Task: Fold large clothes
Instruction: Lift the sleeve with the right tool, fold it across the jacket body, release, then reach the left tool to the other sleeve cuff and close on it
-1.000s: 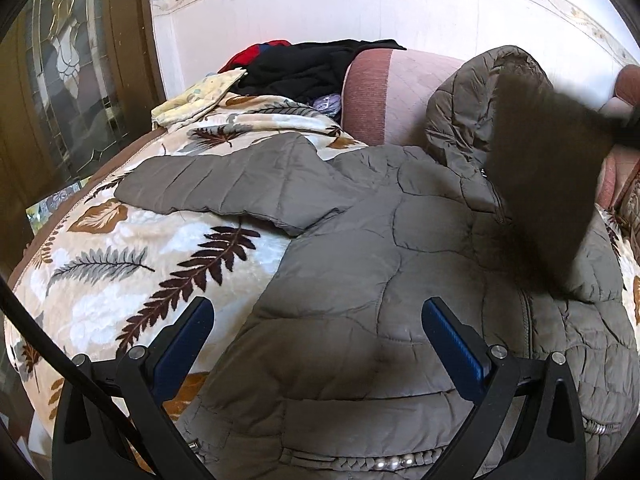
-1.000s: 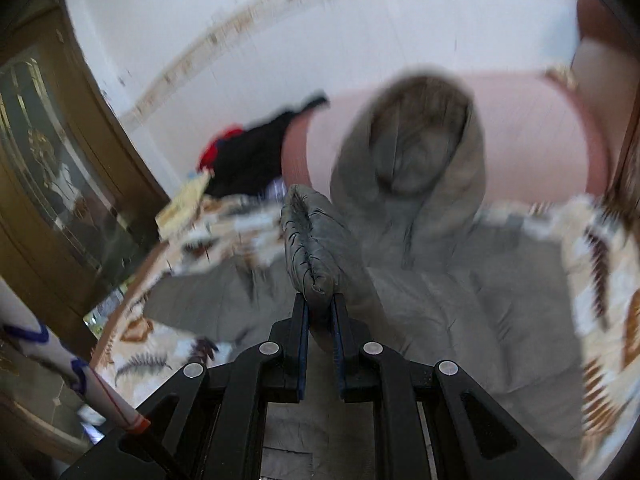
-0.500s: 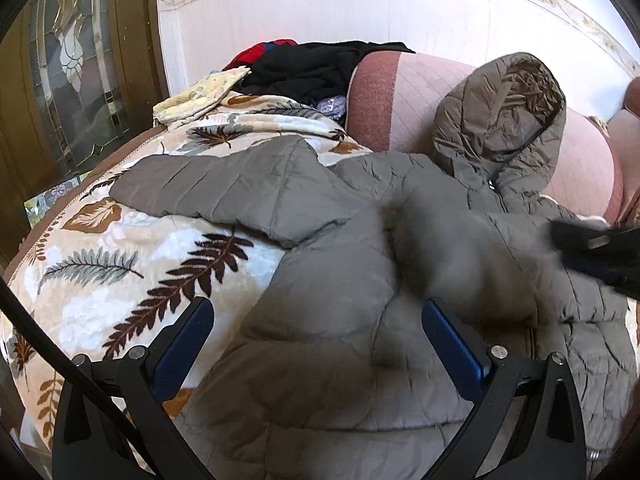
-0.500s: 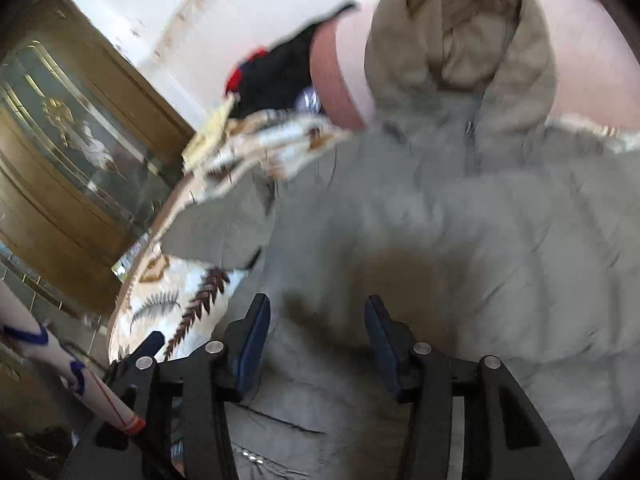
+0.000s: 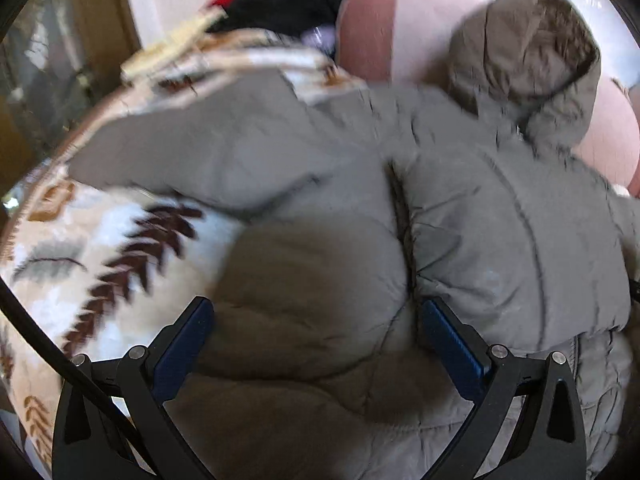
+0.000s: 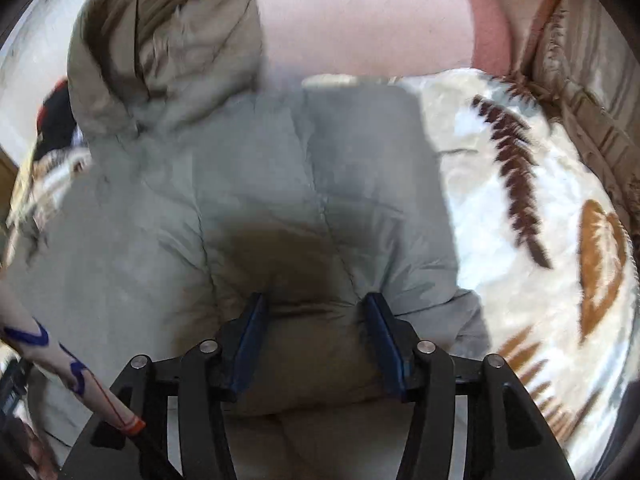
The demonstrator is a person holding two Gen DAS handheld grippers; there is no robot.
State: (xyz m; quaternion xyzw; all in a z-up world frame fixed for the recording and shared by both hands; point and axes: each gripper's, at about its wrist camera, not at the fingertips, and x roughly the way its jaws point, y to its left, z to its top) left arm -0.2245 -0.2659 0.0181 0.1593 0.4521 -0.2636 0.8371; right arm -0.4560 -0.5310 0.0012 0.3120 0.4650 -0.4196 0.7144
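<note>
A grey-olive quilted hooded jacket (image 5: pixel 320 208) lies spread on a leaf-patterned blanket (image 5: pixel 100 248). Its hood (image 5: pixel 528 60) leans on the pink sofa back. One sleeve (image 5: pixel 192 152) stretches out to the left. The other sleeve (image 5: pixel 500 240) lies folded across the body. My left gripper (image 5: pixel 317 304) is open, low over the jacket's body, with puffy fabric between its blue pads but not pinched. In the right wrist view the jacket (image 6: pixel 260 184) fills the middle. My right gripper (image 6: pixel 314 298) hovers over it with jaws opening; fabric bulges between them, unpressed.
A pile of black and red clothes (image 5: pixel 288 0) sits at the sofa's far left end. A wooden door with glass (image 5: pixel 48 60) stands at left. A beige cushion (image 6: pixel 580 80) lies at right. A white rod with blue marks (image 6: pixel 60 356) crosses the lower left.
The right gripper carried the pinched sleeve across the jacket's body, let it go and sank low over it. The left gripper dropped closer to the jacket.
</note>
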